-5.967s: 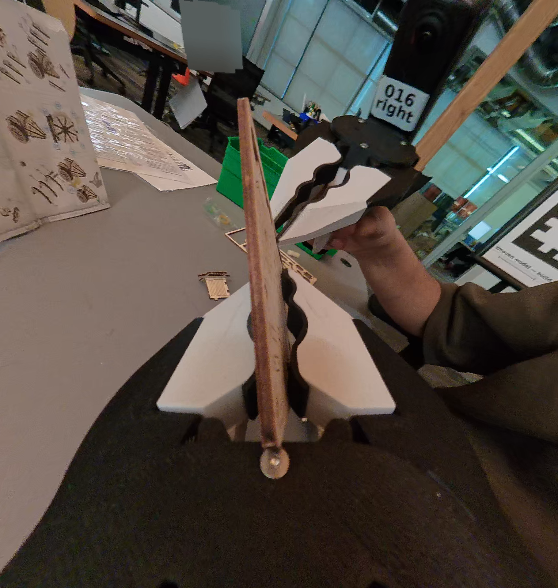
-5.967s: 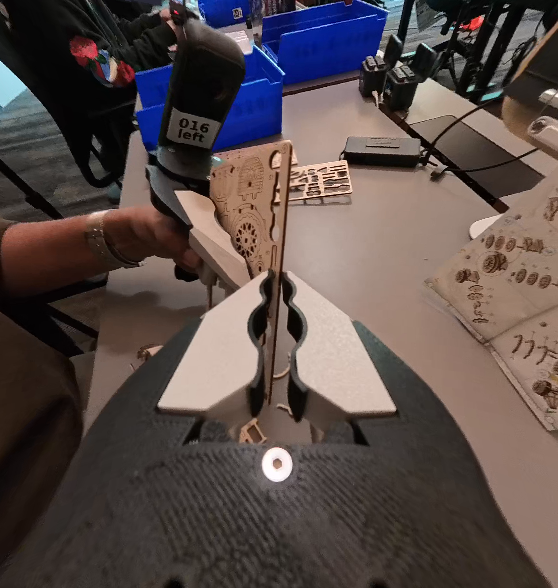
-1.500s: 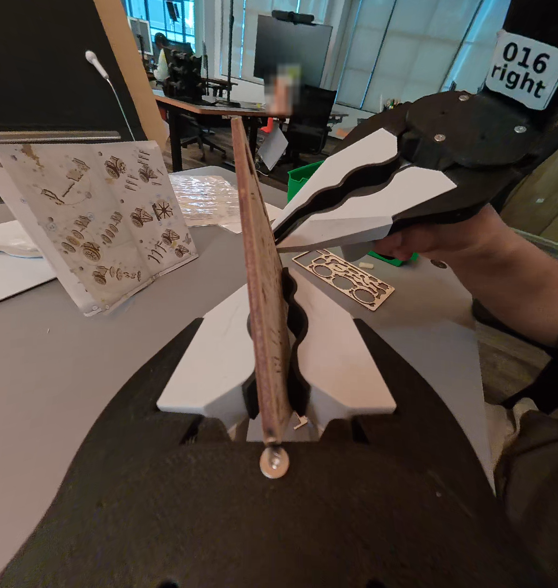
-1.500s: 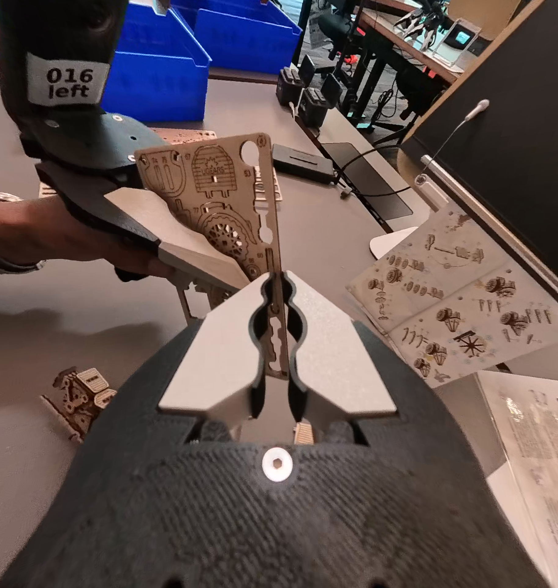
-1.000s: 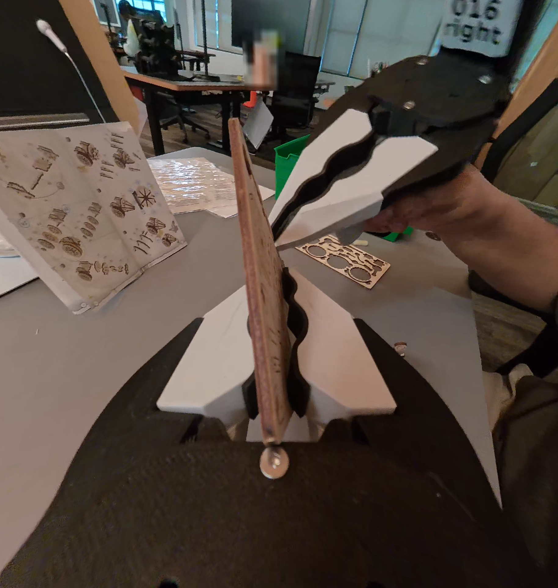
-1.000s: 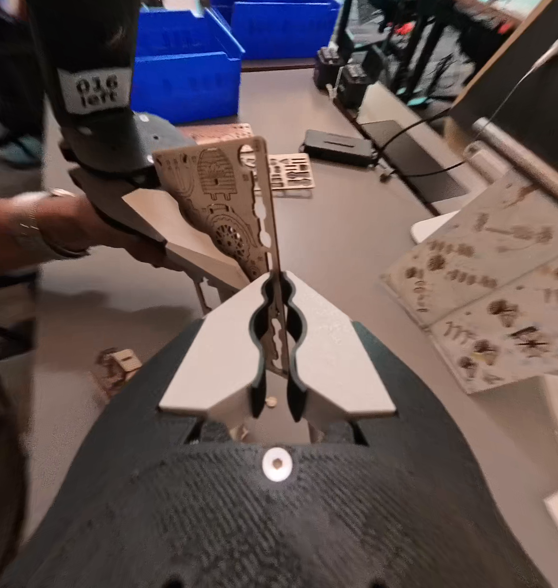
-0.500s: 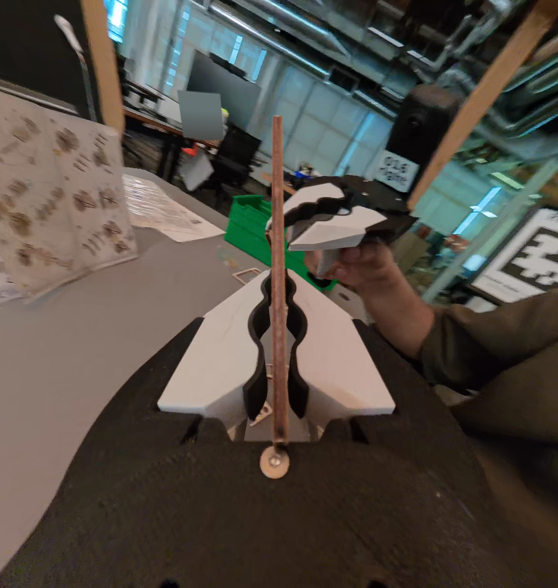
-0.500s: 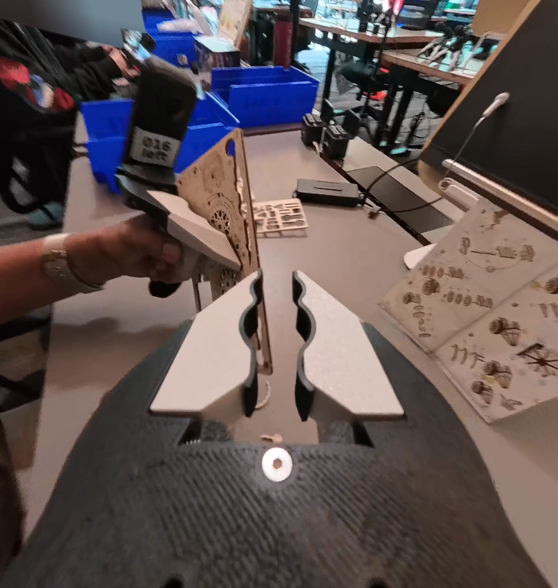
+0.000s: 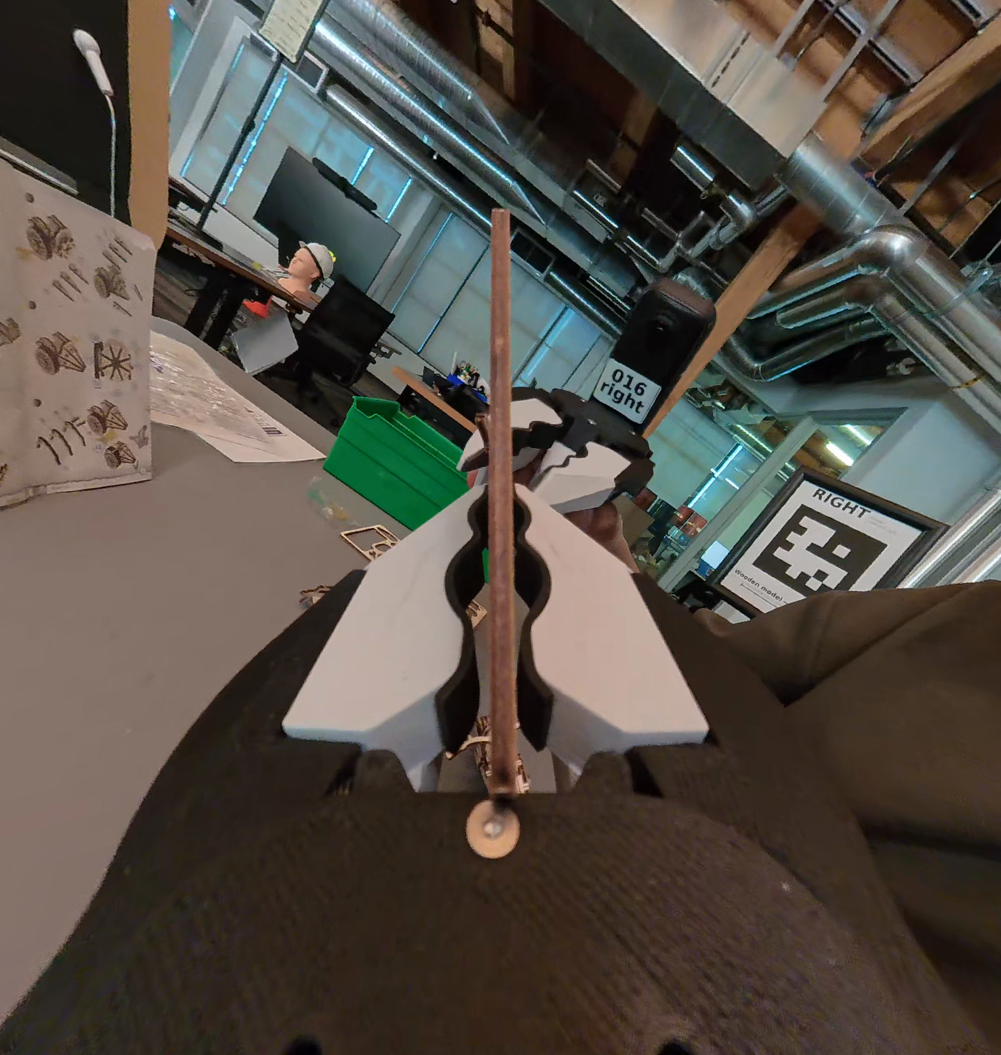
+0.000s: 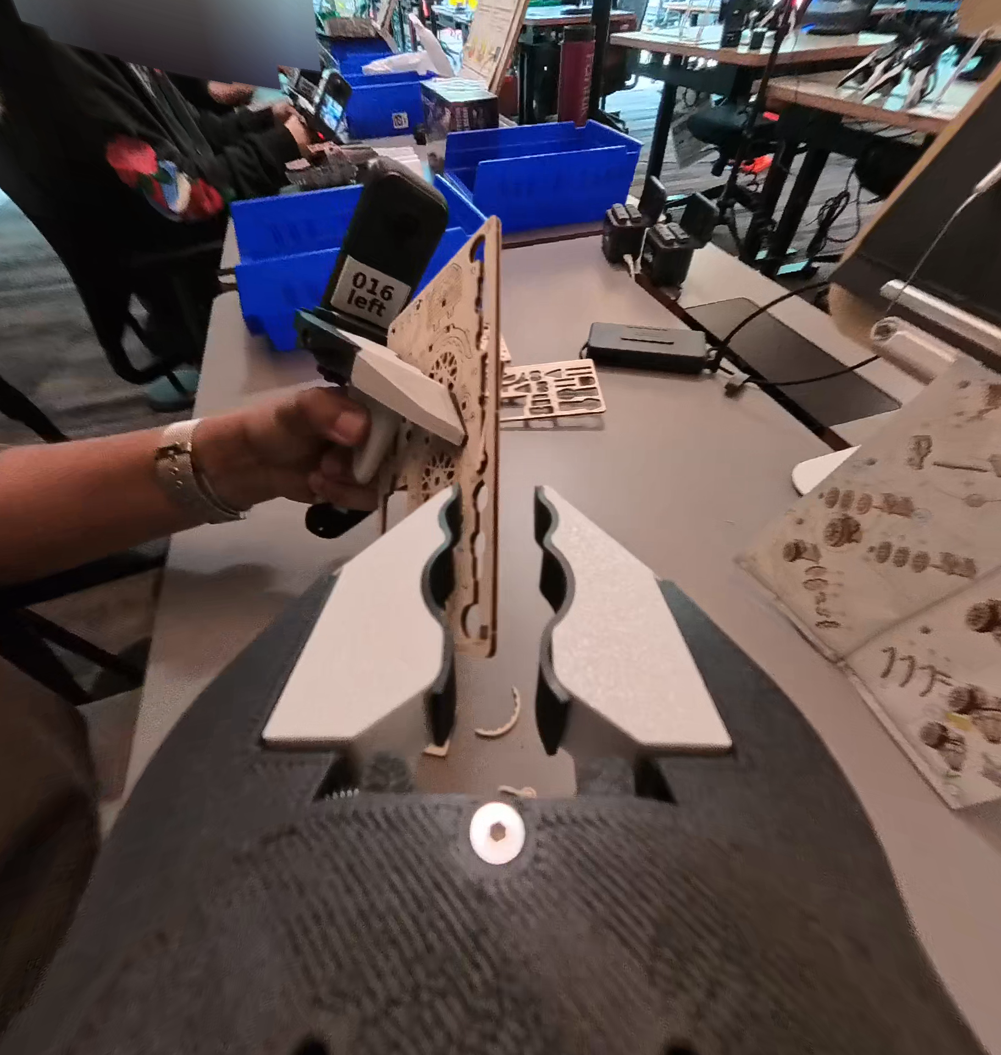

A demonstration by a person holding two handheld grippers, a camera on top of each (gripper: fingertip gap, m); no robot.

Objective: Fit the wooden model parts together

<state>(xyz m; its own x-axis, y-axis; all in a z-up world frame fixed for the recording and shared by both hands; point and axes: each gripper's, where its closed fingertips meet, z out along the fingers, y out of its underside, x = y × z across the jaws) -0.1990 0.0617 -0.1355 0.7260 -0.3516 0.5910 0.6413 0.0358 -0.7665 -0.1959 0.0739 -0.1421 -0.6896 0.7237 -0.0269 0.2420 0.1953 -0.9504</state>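
Up close, left wrist view: we see left gripper (image 9: 501,516) pinching wooden sheet (image 9: 501,456), thin edge toward us, upright.

Right wrist view: right gripper (image 10: 495,502) spread wide, sheet edge between fingers (image 10: 612,622) (touching neither, we think), above grey table (image 10: 686,456).

A workshop or maker lab — bare pipes and ducts (image 9: 829,188) run under a timber ceiling, glass partitions (image 9: 475,274) wall the far side, and blue bins (image 10: 538,165) line the far edge of the grey table (image 10: 686,456) — more workbenches (image 10: 743,51) behind.
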